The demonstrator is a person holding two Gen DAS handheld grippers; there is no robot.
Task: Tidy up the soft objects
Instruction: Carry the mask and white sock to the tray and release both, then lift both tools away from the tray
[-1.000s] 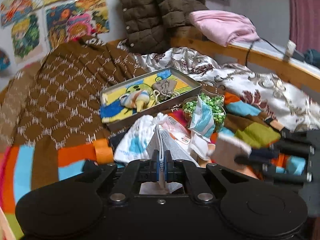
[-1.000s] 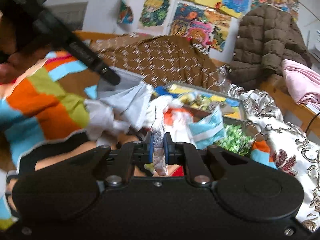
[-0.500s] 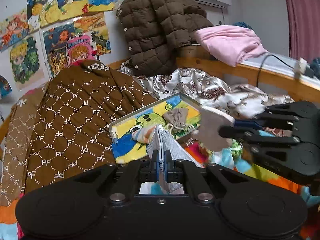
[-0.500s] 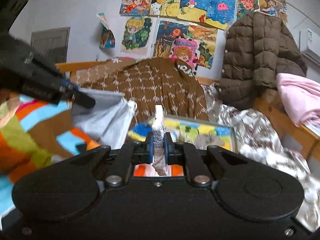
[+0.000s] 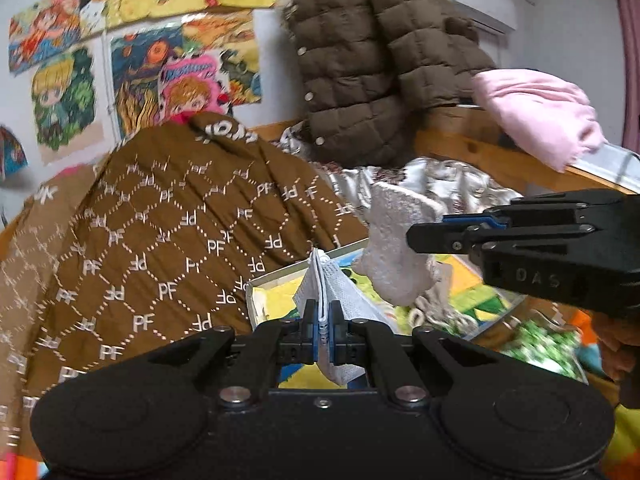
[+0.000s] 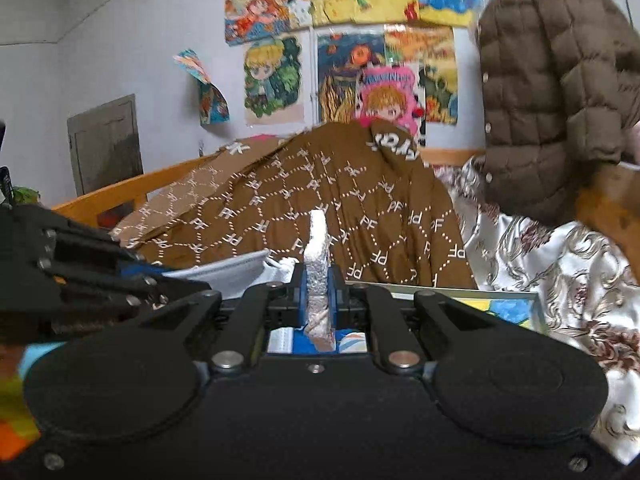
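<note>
My left gripper [image 5: 323, 320] is shut on a white mesh cloth item [image 5: 340, 296] and holds it above the near end of a shallow tray with a cartoon picture [image 5: 272, 296]. My right gripper [image 6: 318, 292] is shut on a white fuzzy sock [image 6: 318, 248]. In the left wrist view the right gripper [image 5: 424, 236] reaches in from the right with the sock [image 5: 396, 248] hanging over the tray. In the right wrist view the left gripper [image 6: 176, 284] is at the left with the mesh cloth [image 6: 228, 272]. A beige pouch [image 5: 436, 304] lies in the tray.
A brown patterned quilt [image 5: 168, 232] is heaped behind the tray. A silver floral bedcover [image 6: 560, 264] lies to the right. A brown puffer jacket [image 5: 372, 64] and a pink cloth [image 5: 536, 108] hang on the wooden bed rail [image 5: 472, 152]. A green-speckled bag [image 5: 540, 344] lies right of the tray.
Both grippers have lifted off the pile with their cloth items and moved forward toward the tray. The right gripper now holds the sock over the tray.
</note>
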